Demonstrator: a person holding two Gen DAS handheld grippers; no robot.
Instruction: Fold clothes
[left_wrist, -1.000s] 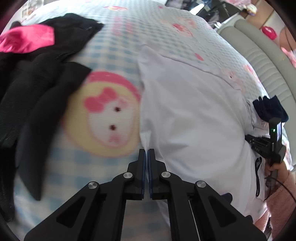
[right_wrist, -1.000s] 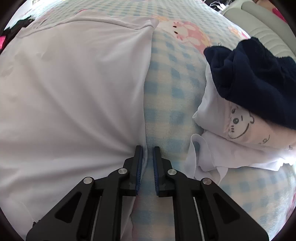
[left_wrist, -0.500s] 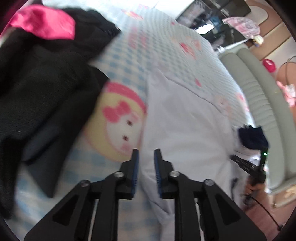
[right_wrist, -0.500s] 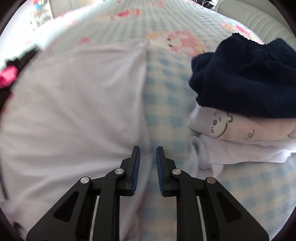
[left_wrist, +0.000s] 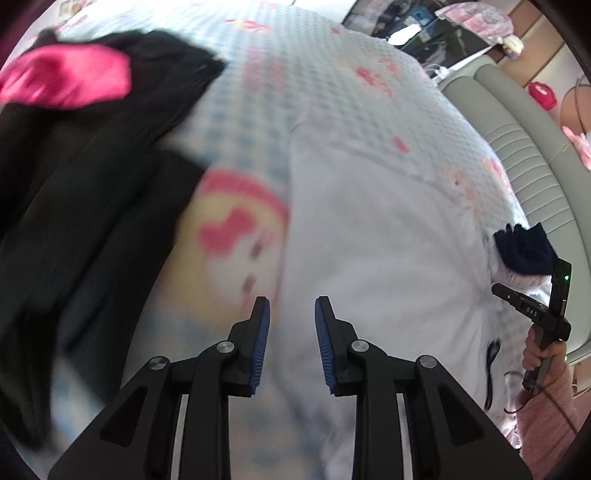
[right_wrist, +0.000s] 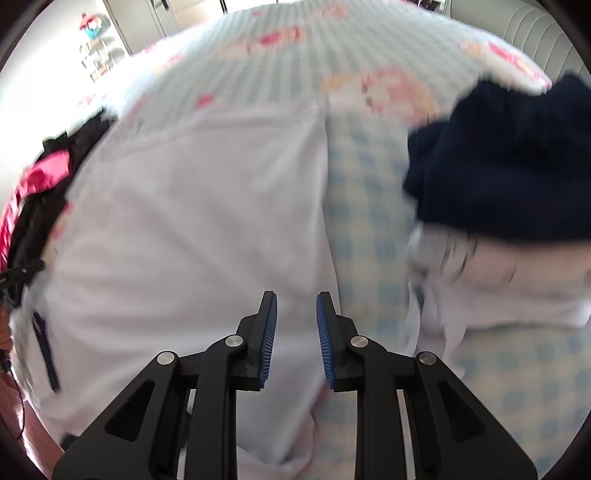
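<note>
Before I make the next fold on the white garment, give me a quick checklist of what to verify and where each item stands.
1. Left tool free of cloth: ok, jaws opening, nothing between them.
2. Right tool free of cloth: ok, jaws opening, nothing pinched.
3. White garment lying flat on the checked bed cover: ok, spread out.
4. Folded stack with the navy item clear of the garment: ok, a strip of cover between.
5. Black clothes clear: ok, off its far side.
6. Near hem even: cannot tell, hidden.

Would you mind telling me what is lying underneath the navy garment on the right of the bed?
The navy garment sits on folded white clothes, the upper piece bearing a blurred dark drawing. They rest on the checked bedspread. Anything between or under them is covered.
</note>
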